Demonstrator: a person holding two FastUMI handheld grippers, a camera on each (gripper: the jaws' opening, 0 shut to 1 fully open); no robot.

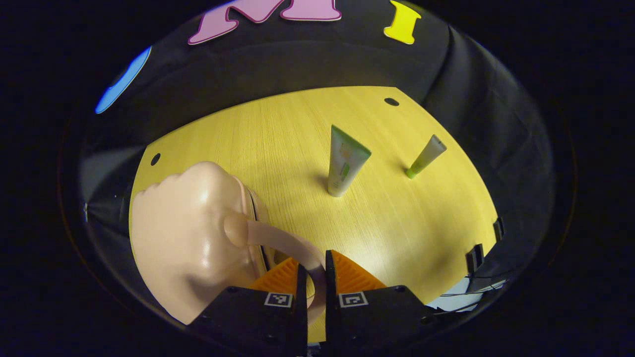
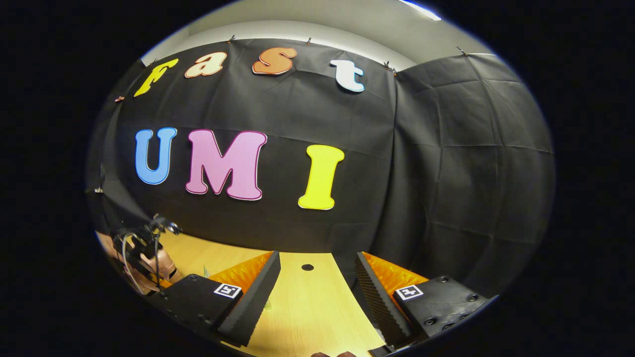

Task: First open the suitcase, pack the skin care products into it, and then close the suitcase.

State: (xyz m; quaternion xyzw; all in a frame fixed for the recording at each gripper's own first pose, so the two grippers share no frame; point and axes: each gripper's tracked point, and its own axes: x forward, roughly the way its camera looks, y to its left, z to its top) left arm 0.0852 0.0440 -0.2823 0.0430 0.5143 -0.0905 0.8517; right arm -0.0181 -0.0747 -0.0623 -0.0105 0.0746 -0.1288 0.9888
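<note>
A small pale pink suitcase [image 1: 188, 238] lies on the yellow wooden table [image 1: 278, 134] at the lower left of the left gripper view. Its curved handle [image 1: 278, 238] runs between my left gripper's fingers, and my left gripper [image 1: 313, 270] is shut on it. Farther back, a white tube with a green end [image 1: 345, 161] stands upright. A slimmer tube with a green cap [image 1: 426, 156] stands to its right. My right gripper [image 2: 317, 267] hangs open over the table [image 2: 307, 307], facing the wall with nothing between its fingers. The left gripper [image 2: 141, 245] shows far left in the right gripper view.
The table has small dark holes [image 1: 391, 101] near its far edge and another [image 1: 155, 159] at the left. Black clamps [image 1: 475, 258] sit on its right edge. Black cloth walls close in behind and to the right.
</note>
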